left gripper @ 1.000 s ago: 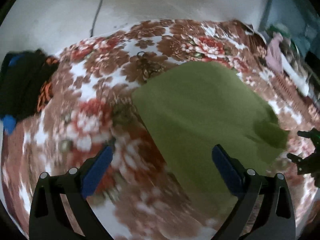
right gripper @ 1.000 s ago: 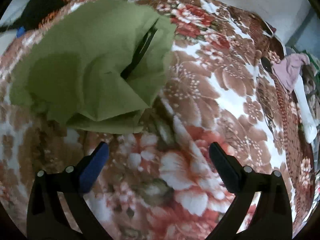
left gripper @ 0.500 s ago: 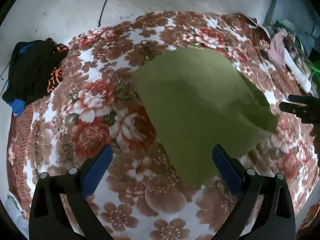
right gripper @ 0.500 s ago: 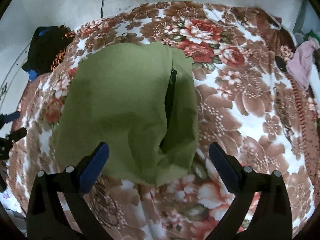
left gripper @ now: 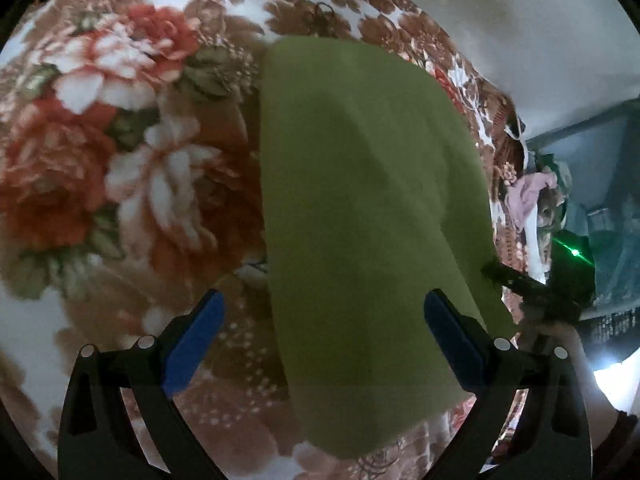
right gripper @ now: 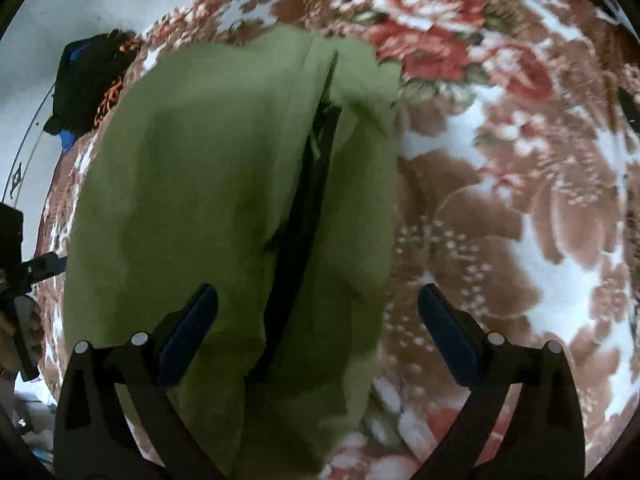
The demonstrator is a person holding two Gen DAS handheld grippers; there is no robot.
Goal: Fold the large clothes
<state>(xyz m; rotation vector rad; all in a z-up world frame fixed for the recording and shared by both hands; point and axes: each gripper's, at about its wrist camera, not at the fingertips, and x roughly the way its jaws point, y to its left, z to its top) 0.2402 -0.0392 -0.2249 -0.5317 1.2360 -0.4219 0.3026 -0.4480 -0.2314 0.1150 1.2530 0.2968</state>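
Both claws, left [left gripper: 322, 336] and right [right gripper: 318, 330], gape empty over the green garment [right gripper: 224, 208] lying between their fingers.

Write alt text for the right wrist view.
A green garment, partly folded with a dark gap along its middle, lies on a floral blanket. The open right gripper hovers over it; dark clothes sit far left.

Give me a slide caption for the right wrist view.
Open right gripper above a green garment on a floral blanket.
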